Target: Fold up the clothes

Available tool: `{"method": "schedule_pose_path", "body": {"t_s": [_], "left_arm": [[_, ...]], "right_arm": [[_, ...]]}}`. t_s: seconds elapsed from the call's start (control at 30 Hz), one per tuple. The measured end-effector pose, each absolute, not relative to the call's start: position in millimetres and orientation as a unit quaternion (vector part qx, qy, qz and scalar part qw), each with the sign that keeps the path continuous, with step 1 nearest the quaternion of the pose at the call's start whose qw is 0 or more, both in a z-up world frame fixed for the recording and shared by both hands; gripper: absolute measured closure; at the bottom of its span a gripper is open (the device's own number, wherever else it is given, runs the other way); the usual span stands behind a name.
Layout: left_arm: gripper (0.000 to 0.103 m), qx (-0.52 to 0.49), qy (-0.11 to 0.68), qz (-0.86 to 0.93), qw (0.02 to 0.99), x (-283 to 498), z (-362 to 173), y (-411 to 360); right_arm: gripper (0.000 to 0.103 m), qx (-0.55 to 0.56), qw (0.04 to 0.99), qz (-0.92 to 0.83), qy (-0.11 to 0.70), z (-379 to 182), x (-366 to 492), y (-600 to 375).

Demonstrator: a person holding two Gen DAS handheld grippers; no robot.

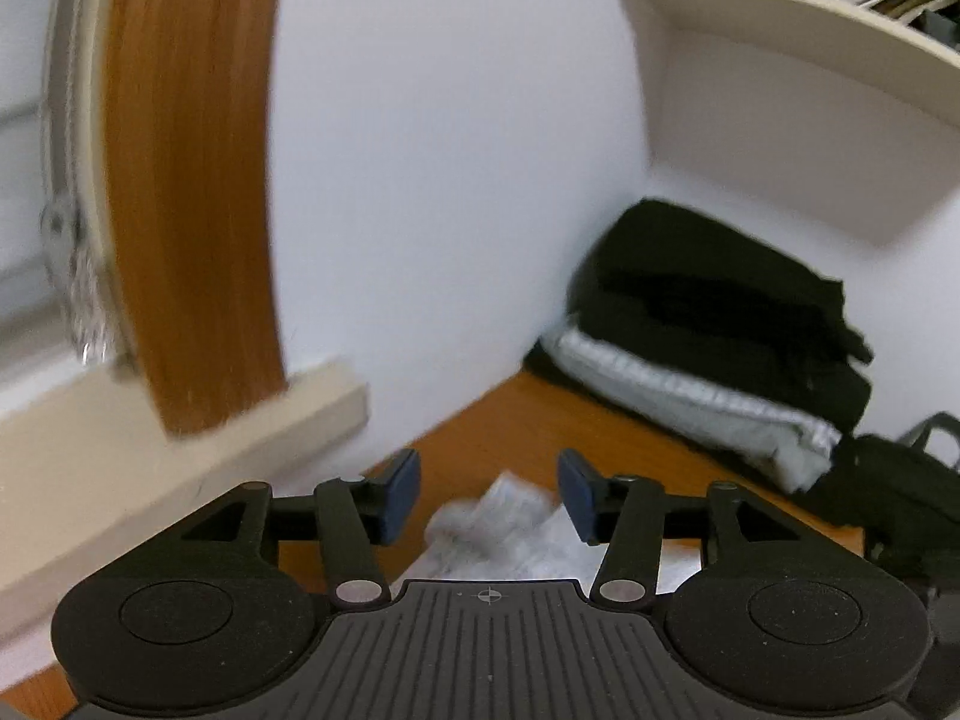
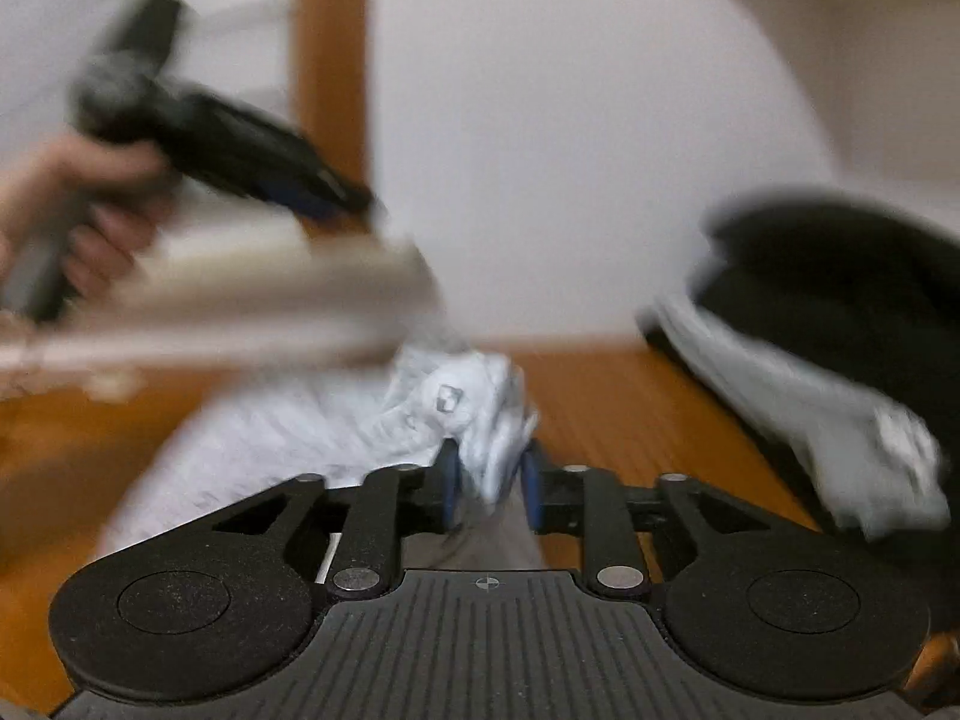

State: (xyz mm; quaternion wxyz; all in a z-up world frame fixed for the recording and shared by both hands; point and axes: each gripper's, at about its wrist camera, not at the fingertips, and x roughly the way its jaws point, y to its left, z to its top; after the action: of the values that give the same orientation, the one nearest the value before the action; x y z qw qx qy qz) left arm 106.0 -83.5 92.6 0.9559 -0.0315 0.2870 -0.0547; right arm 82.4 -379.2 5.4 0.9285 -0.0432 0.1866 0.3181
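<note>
Left gripper (image 1: 489,495) hung spread and empty above the wooden table (image 1: 510,420), with the white garment (image 1: 510,531) below and just ahead of its fingertips. Right gripper (image 2: 489,480) was clamped on a bunched edge of that garment (image 2: 456,414), the cloth trailing off to its left. Folded stack (image 2: 840,360), dark on white, sat far right against the wall.

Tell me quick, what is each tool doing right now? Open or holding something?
Left tool: open, holding nothing, above the white garment.
Right tool: shut on the white garment, a bunched fold pinched between its pads.
</note>
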Motion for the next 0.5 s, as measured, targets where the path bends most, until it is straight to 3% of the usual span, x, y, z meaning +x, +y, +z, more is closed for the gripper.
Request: {"method": "schedule_pose_path", "body": {"t_s": [0.03, 0.13, 0.33, 0.5], "left_arm": [[0.048, -0.030, 0.291, -0.048, 0.955, 104, 85, -78], [0.048, -0.040, 0.305, -0.043, 0.950, 93, 62, -52], [0.048, -0.074, 0.307, -0.019, 0.949, 71, 27, -14], [0.047, -0.082, 0.298, -0.026, 0.951, 63, 15, -6]], "right_arm": [[0.061, -0.043, 0.932, 0.306, 0.189, -1, 85, -384], [0.057, -0.026, 0.936, 0.297, 0.187, -5, 87, -391], [0.056, -0.028, 0.939, 0.301, 0.166, 10, 92, -377], [0.055, -0.088, 0.904, 0.367, 0.200, 18, 114, -334]]}}
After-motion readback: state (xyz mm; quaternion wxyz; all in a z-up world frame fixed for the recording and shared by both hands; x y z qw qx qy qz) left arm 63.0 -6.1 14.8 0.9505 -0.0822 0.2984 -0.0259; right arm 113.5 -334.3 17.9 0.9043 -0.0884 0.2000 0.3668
